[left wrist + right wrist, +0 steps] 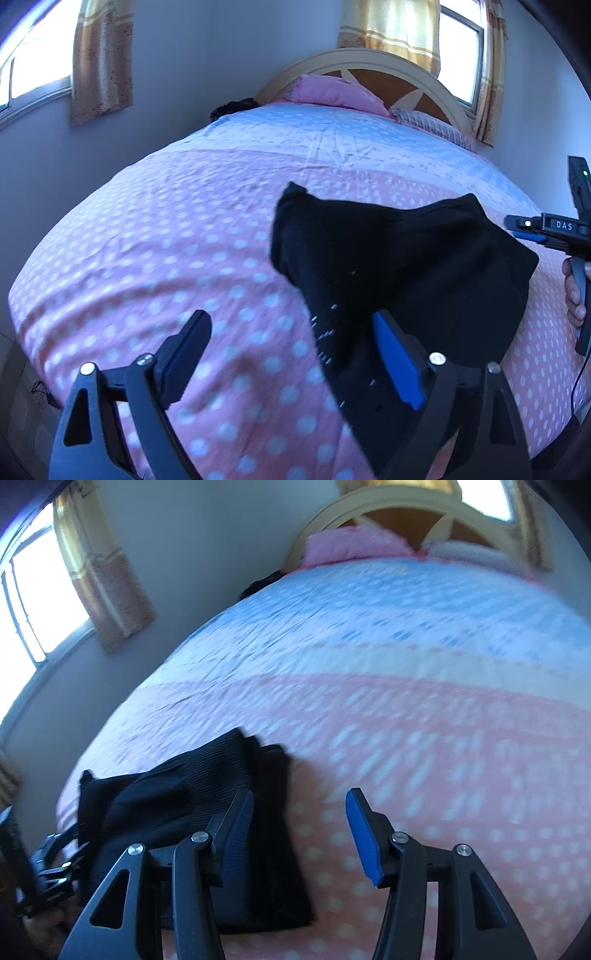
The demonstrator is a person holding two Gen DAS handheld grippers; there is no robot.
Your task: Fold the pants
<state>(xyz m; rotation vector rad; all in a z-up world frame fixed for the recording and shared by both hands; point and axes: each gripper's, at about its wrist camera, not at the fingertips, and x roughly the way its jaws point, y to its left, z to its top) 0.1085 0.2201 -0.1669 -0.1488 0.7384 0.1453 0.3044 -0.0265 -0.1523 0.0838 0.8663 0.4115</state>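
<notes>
Presently, by size. Bed [147,236]: pink dotted cover, broad and flat, good folding surface. Pants [406,266]: black, lying bunched near my edge of the bed, partly doubled over. Left gripper [291,354]: jaws wide apart, empty, pants beside its right finger. Right gripper [299,830]: jaws wide apart, empty, pants at its left finger. Advice: I should pinch matching corners, lift both evenly, and lay edge onto edge without dragging wrinkles in.

Bedspread [424,738] lies bare beyond pants [192,812].
</notes>
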